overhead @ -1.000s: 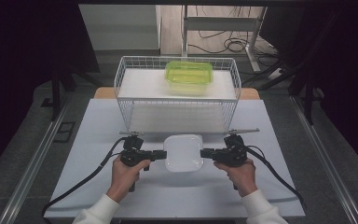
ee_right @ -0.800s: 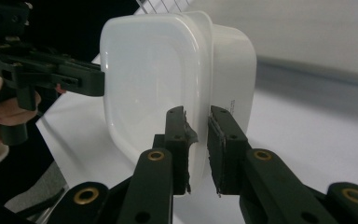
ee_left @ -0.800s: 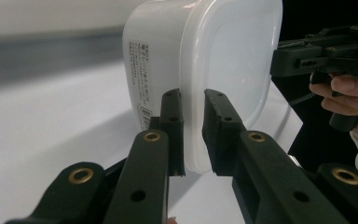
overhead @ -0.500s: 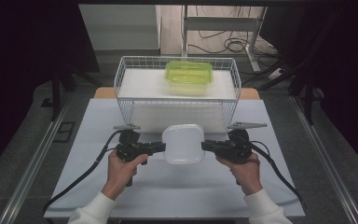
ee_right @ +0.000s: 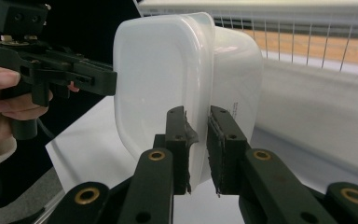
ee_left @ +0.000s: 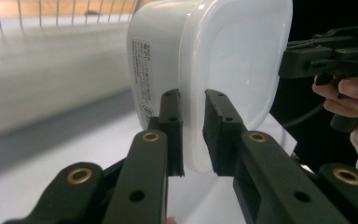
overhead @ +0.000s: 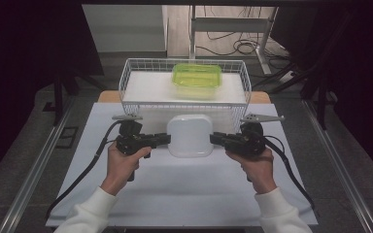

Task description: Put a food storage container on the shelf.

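Observation:
A white plastic container (overhead: 190,135) with its lid on hangs above the table, just in front of the wire basket (overhead: 124,87). My left gripper (overhead: 165,139) is shut on the rim at the container's left side, my right gripper (overhead: 214,139) on the rim at its right. In the left gripper view the jaws (ee_left: 193,135) pinch the lid edge of the container (ee_left: 214,56), with a printed label beside them. In the right gripper view the jaws (ee_right: 197,149) clamp the same rim of the container (ee_right: 163,70), and the other gripper (ee_right: 93,78) holds the far side.
A green lidded container (overhead: 196,77) sits in the basket at the back right, on a white liner. The basket stands at the far edge of the white table (overhead: 184,194). Cables trail from both grippers toward the table's front corners.
Both grippers have lifted the white container off the table and carried it forward toward the basket's front wall. Their hold on the rim is the same.

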The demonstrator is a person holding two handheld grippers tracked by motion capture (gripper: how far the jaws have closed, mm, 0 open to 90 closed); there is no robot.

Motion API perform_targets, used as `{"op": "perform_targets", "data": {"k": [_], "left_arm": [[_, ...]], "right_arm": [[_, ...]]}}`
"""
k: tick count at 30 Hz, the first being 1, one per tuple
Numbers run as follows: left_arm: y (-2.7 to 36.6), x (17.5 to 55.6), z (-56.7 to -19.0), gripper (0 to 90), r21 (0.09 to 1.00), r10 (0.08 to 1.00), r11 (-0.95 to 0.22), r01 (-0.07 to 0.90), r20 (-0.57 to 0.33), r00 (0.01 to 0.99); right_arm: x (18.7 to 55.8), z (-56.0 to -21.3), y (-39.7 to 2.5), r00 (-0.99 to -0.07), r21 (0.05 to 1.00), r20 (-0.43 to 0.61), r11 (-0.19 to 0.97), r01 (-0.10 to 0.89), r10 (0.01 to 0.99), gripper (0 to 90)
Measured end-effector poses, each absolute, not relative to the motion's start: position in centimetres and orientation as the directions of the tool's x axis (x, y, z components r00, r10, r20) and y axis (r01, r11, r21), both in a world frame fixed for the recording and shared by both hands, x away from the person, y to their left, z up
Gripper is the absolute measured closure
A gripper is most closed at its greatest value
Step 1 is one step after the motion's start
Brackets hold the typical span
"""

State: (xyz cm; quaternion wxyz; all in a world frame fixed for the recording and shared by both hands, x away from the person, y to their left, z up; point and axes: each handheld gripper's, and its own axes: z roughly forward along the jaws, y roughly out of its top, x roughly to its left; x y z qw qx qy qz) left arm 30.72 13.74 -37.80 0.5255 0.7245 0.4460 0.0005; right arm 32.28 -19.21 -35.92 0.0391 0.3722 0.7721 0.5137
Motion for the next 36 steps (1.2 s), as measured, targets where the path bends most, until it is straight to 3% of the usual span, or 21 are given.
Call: {"op": "perform_targets", "data": {"k": [18, 36], "left_arm": [[13.7, 34.0, -30.5, 78.0, 0.82, 0.654, -0.073, 0.568, -0.39, 0.648], [13.1, 38.9, -24.9, 78.5, 0.84, 0.651, -0.098, 0.534, -0.351, 0.673]], "right_arm": [[34.9, -29.6, -19.2, -0.748, 0.881, 0.263, 0.164, 0.444, 0.61, 77.9], [40.1, -25.4, -20.0, -0.73, 0.876, 0.292, 0.132, 0.463, 0.618, 77.5]]}}
